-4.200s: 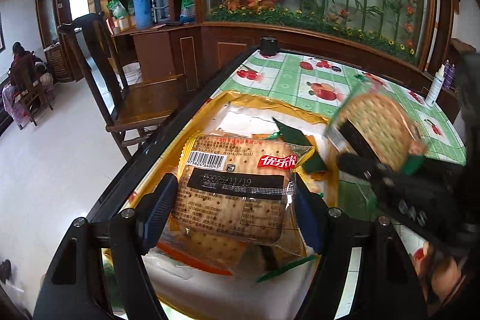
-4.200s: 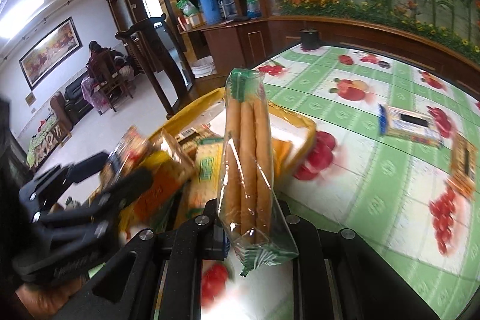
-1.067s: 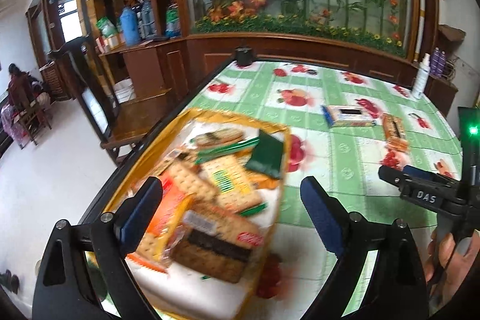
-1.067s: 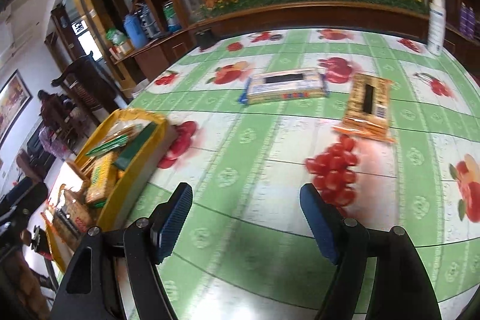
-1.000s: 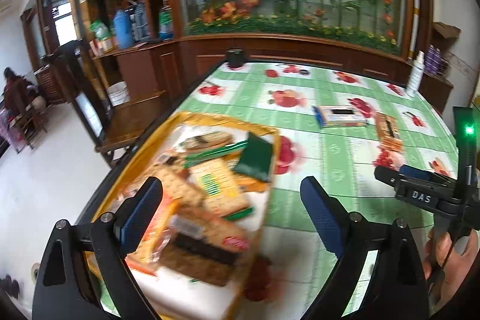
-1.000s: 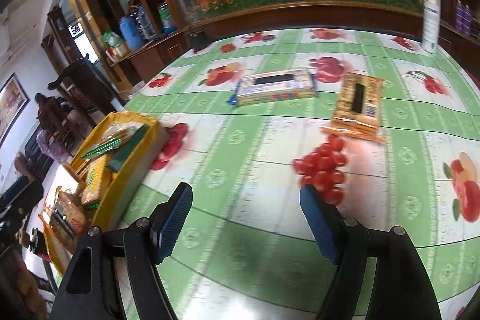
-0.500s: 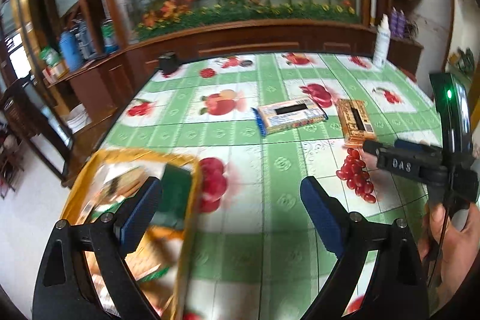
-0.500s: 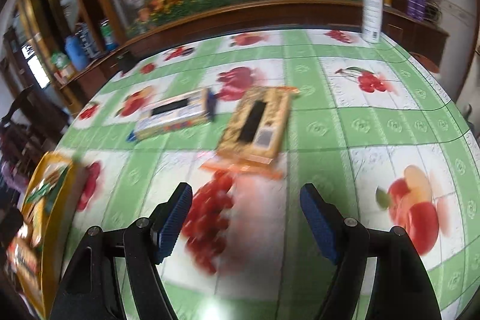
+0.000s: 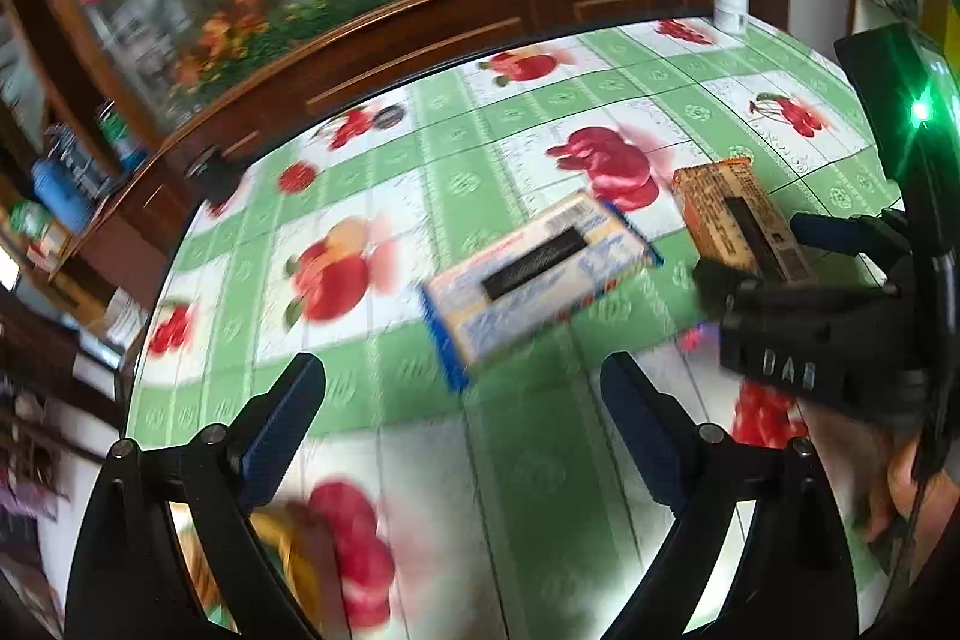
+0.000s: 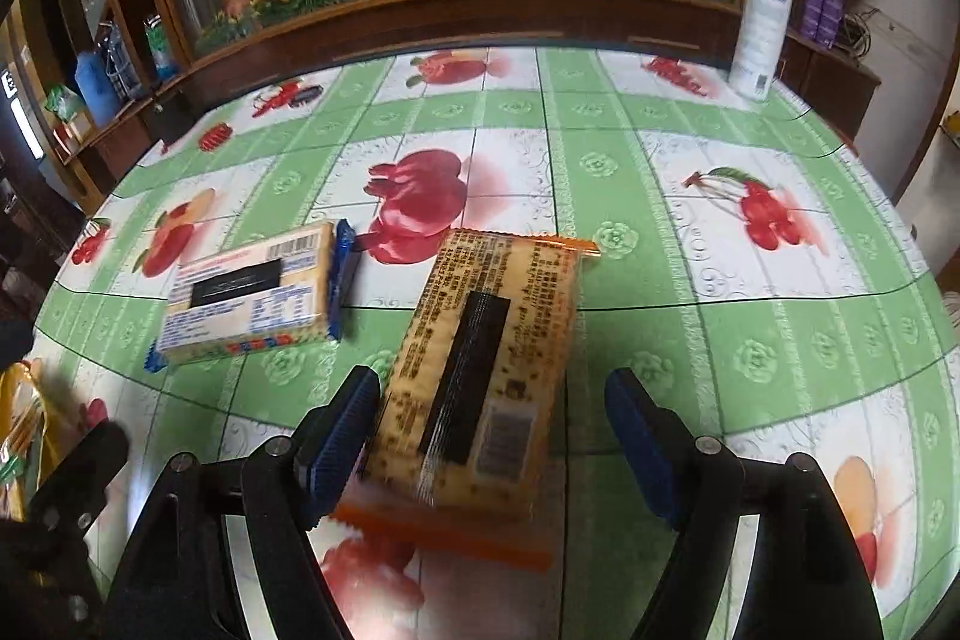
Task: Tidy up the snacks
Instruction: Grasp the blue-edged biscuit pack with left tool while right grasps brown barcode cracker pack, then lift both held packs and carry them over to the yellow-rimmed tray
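My left gripper [image 9: 462, 424] hangs with its blue pads spread wide and nothing between them, aimed down at the blue-edged cracker pack [image 10: 252, 298], a flat glossy rectangle with a barcode and a black strip. Just right of that pack lies the orange-edged cracker pack [image 10: 480, 370], crinkly clear film over speckled biscuits, also flat on the cloth. My right gripper [image 10: 492, 430] straddles its near end, jaws opening, the pads not pressing on it. Both packs rest on the table [image 10: 690, 280], covered in shiny green-and-white oilcloth printed with fruit. Far right of the packs a white spray bottle [image 10: 762, 34] stands upright by the dark wooden cabinet [image 10: 480, 10] under flower-painted glass.
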Demonstrator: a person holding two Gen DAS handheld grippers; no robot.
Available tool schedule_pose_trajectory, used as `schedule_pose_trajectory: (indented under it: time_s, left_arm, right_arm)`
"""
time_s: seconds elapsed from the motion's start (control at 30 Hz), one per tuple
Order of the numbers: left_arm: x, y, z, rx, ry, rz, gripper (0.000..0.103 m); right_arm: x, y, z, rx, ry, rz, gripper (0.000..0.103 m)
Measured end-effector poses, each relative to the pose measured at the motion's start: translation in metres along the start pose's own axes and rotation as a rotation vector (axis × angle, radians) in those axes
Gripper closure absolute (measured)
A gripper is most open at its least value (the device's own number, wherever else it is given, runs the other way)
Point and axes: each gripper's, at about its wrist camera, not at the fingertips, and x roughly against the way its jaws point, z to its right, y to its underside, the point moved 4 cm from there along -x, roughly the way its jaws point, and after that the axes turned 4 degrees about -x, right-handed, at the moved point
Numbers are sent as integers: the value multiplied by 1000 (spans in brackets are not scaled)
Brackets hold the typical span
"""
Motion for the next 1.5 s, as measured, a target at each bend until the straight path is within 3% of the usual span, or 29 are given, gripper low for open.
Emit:
schedule_pose_trajectory:
  time_s: [0.17,0.27,0.33,0.5,0.73,0.87,1.03,1.13,1.27,1.5]
  left_arm:
    - [-24,-18,14,-144,0,-11,9]
    - [-32,-23,23,-224,16,-2,9]
    - [-37,-25,28,-272,34,-13,9]
    - [-49,-27,39,-348,63,-35,8]
    - [-62,-39,29,-250,110,-47,3]
    - [-68,-36,25,-132,231,-98,3]
    - [-54,-28,43,-170,251,-80,5]
    - [-46,-25,47,-167,243,-72,17]
    - [-38,-21,43,-158,170,-80,50]
    - [-23,-14,46,-159,168,-93,71]
  right_arm:
    - [-5,-3,-2,47,39,1,24]
    - [-4,-4,2,47,35,-1,31]
    - [-1,-4,4,54,22,0,46]
    - [2,-2,11,54,-4,-3,47]
    - [11,4,28,14,-41,-4,47]
    - [17,10,35,0,-54,-7,47]
    - [25,18,39,-8,-61,-7,47]
    - [31,25,42,-14,-65,-8,47]
    - [42,34,47,-25,-74,-3,47]
    - [59,47,52,-45,-91,8,47]
